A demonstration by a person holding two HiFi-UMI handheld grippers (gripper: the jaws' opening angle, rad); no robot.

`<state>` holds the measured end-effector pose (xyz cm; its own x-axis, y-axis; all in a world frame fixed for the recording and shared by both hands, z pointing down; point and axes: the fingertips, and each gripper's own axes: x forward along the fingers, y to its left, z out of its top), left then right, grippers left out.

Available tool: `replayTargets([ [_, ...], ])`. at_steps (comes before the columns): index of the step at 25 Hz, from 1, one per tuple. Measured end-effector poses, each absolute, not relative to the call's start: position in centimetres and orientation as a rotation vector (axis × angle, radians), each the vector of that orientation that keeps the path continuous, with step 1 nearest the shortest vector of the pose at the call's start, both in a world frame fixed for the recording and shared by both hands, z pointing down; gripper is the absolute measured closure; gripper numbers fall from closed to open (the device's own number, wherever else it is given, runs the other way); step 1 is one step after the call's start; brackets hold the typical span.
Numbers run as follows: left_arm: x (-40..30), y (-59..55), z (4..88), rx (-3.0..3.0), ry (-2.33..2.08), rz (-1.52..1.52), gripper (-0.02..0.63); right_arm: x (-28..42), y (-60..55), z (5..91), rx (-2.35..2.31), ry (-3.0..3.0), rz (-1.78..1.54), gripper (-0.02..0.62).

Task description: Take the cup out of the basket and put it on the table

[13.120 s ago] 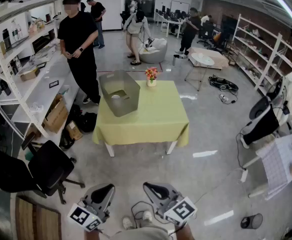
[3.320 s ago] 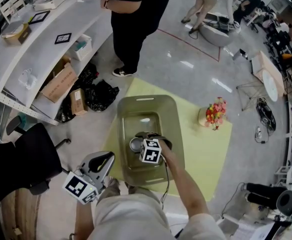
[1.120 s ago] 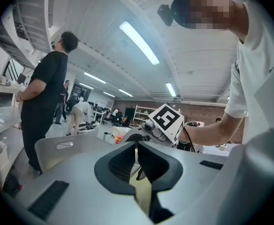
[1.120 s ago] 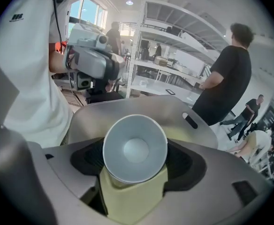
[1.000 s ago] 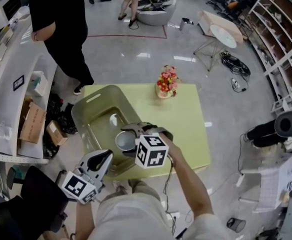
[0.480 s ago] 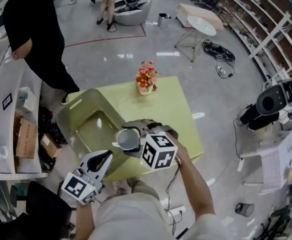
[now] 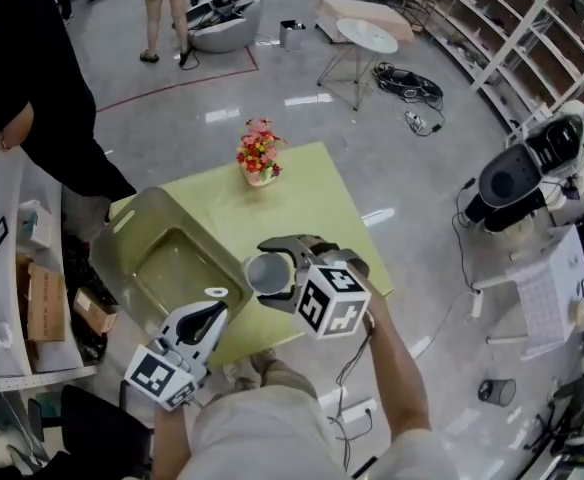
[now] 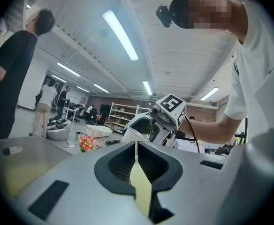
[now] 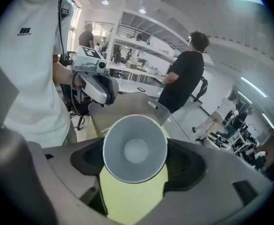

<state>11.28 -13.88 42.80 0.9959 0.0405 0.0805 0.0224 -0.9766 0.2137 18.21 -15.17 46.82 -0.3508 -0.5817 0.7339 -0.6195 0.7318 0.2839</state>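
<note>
Right gripper (image 7: pixel 275 266) clamps 1 grey cup (image 7: pixel 267 275) above the table (image 7: pixel 307 203), just beside the basket (image 7: pixel 137 230); left gripper (image 7: pixel 215 303) jaws together.

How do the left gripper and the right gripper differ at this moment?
The right gripper holds the grey cup between wide jaws; the left gripper is empty, jaws together. The right gripper is over the yellow table; the left gripper is at the basket's near corner. Both are hand-held.

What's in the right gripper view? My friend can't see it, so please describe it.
The right gripper clamps a grey cup, its open mouth facing the camera, above a yellow-green table. Behind it stands a grey basket, and a person in black stands farther back.
</note>
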Motion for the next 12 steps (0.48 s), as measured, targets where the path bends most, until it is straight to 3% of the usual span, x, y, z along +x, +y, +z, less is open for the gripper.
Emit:
replayTargets([
  [12, 15.9, -11.3, 43.3, 2.921, 0.224, 0.156, 0.583, 23.0, -11.6, 49.3, 1.029, -1.989, 0.184, 0.23],
])
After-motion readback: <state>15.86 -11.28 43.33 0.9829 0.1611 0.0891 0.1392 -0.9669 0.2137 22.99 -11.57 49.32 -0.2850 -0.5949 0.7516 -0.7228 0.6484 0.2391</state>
